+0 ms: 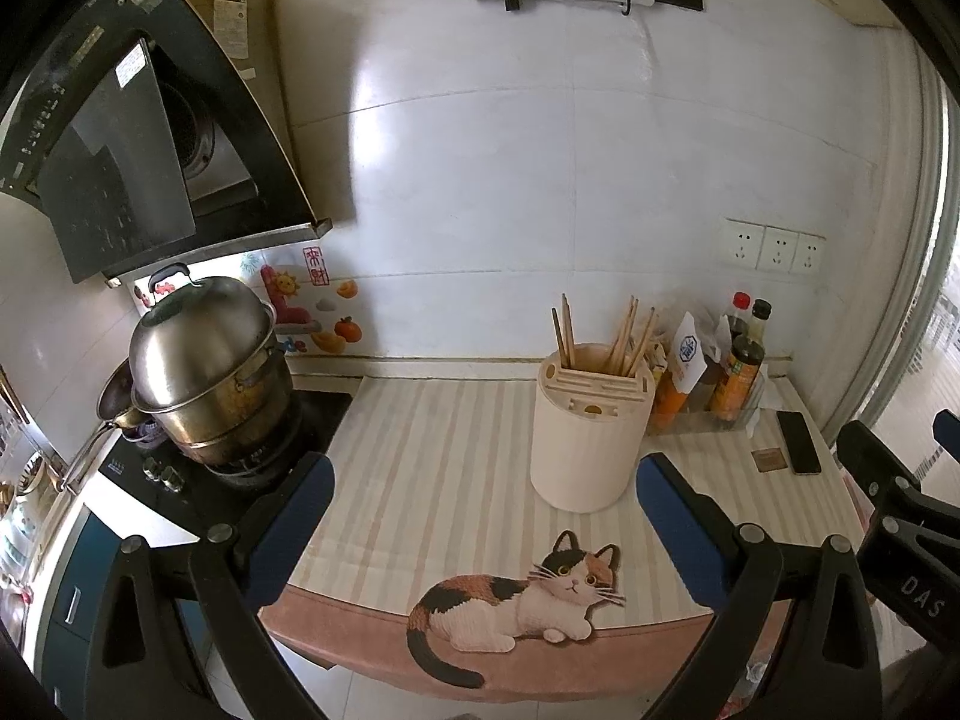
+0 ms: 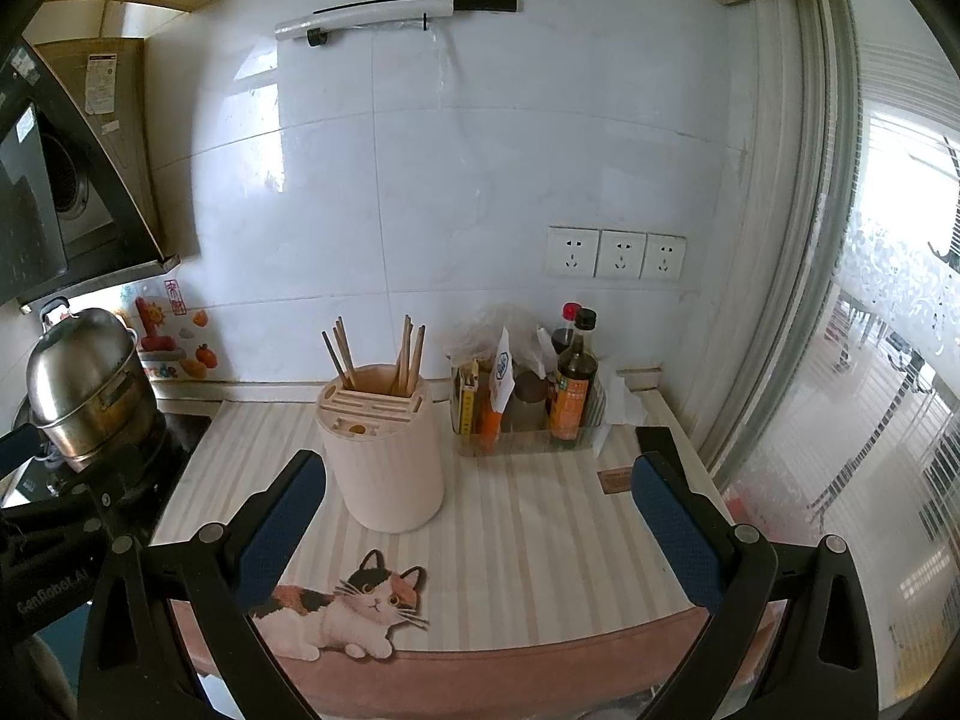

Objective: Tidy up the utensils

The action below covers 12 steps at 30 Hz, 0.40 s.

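Note:
A cream cylindrical utensil holder [image 1: 585, 441] [image 2: 383, 456] stands on the striped counter mat, with several wooden chopsticks [image 1: 624, 336] [image 2: 408, 354] upright in its back slots. My left gripper [image 1: 483, 516] hovers open in front of the holder, which sits just inside its right finger, and nothing is between the pads. My right gripper [image 2: 480, 516] is also open and empty, with the holder just right of its left finger. The right gripper's black body [image 1: 900, 516] shows at the right edge of the left wrist view.
A steel steamer pot [image 1: 207, 372] [image 2: 84, 384] sits on the stove at the left. Sauce bottles and packets in a clear tray [image 1: 729, 384] [image 2: 540, 396] stand right of the holder. A phone [image 1: 799, 441] lies at the counter's right. The mat's cat picture [image 1: 528, 600] marks the front edge.

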Motion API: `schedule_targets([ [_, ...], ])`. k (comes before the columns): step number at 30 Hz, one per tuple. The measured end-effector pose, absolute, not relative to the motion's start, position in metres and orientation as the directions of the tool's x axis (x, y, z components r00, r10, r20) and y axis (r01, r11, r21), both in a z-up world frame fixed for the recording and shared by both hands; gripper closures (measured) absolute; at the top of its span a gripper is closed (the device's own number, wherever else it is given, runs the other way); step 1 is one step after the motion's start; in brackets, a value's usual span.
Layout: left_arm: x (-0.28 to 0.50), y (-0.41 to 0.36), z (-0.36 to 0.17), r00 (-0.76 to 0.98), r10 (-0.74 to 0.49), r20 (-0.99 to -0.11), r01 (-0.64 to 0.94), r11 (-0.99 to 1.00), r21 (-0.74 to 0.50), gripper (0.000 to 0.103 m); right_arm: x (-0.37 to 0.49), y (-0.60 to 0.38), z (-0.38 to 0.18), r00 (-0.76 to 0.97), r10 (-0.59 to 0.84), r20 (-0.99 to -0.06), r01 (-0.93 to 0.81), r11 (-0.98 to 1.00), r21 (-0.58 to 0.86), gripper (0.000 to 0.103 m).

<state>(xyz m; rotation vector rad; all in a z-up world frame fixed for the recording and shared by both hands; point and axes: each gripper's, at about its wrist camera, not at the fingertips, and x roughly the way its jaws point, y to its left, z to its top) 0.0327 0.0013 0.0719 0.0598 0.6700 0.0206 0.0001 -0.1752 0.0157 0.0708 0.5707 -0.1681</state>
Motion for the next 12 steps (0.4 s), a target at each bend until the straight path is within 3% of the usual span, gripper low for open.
schedule_targets([
  [12,0.0375,0.0017,0.0729,0.784,0.027,-0.62,0.006,0.999,0.051,0.0,0.0034,-0.1771,0.0169,0.827,-0.138,-0.544,0.179,0.984,0.022,0.0],
])
